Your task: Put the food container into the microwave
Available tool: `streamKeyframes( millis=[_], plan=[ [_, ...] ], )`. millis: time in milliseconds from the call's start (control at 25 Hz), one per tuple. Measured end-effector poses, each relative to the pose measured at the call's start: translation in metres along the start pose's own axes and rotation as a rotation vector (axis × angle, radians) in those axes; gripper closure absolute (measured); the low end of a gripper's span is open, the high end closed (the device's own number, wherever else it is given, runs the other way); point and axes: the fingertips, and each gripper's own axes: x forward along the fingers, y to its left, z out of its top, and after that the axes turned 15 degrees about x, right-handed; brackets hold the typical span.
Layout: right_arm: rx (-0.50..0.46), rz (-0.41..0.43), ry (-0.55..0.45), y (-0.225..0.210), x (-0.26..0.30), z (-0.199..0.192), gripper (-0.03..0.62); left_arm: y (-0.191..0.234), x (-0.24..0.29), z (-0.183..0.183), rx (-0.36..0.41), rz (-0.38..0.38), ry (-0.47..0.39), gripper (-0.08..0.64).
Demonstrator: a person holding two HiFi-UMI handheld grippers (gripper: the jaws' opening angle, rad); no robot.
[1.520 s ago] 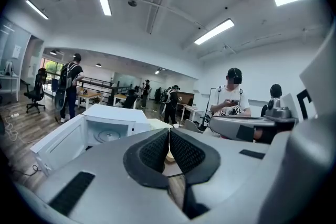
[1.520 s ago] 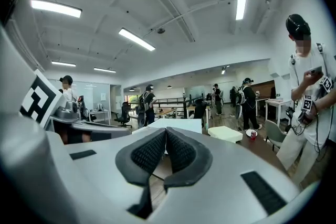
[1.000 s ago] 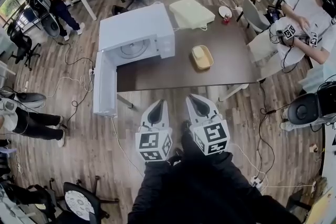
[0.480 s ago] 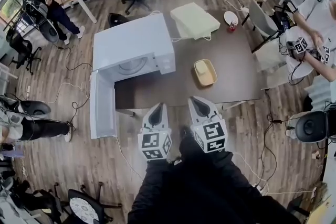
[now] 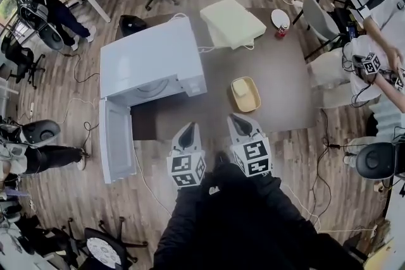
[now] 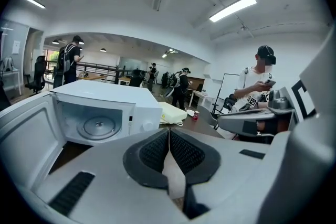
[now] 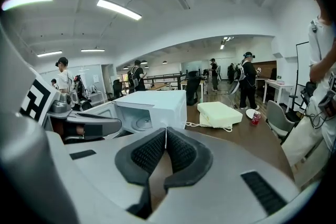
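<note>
A yellow food container [image 5: 244,93] with pale food in it sits on the dark brown table [image 5: 288,92], right of the white microwave [image 5: 149,60]. The microwave's door [image 5: 115,140] hangs open toward me, and the turntable shows inside [image 6: 97,127]. My left gripper [image 5: 187,131] and right gripper [image 5: 240,123] are both shut and hold nothing, side by side near the table's near edge, short of the container. In the right gripper view the microwave [image 7: 152,106] stands ahead to the left; the container is hidden behind the jaws.
A pale yellow cushion-like box [image 5: 233,22], a white plate [image 5: 280,18] and a red can [image 5: 277,31] lie at the table's far end. Grey chairs [image 5: 319,21] stand at the right. People stand and sit around the room. Cables run over the wooden floor.
The table, microwave and container have drawn closer and lower in the head view as I stepped forward. Both grippers stay shut and side by side.
</note>
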Motion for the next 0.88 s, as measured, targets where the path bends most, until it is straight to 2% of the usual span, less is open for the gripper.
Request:
streamKeyframes(
  millis=[280, 480, 880],
  plan=[
    [0.037, -0.021, 0.071, -0.027, 0.030, -0.020, 0.568, 0.008, 0.034, -0.026, -0.017, -0.017, 0.072, 0.523],
    [0.032, -0.057, 0.130, -0.055, 0.056, -0.040, 0.565, 0.009, 0.067, -0.046, 0.018, -0.059, 0.114, 0.523],
    [0.044, -0.139, 0.286, -0.113, 0.100, -0.108, 0.534, 0.005, 0.120, -0.097, -0.006, -0.111, 0.230, 0.523]
  ],
)
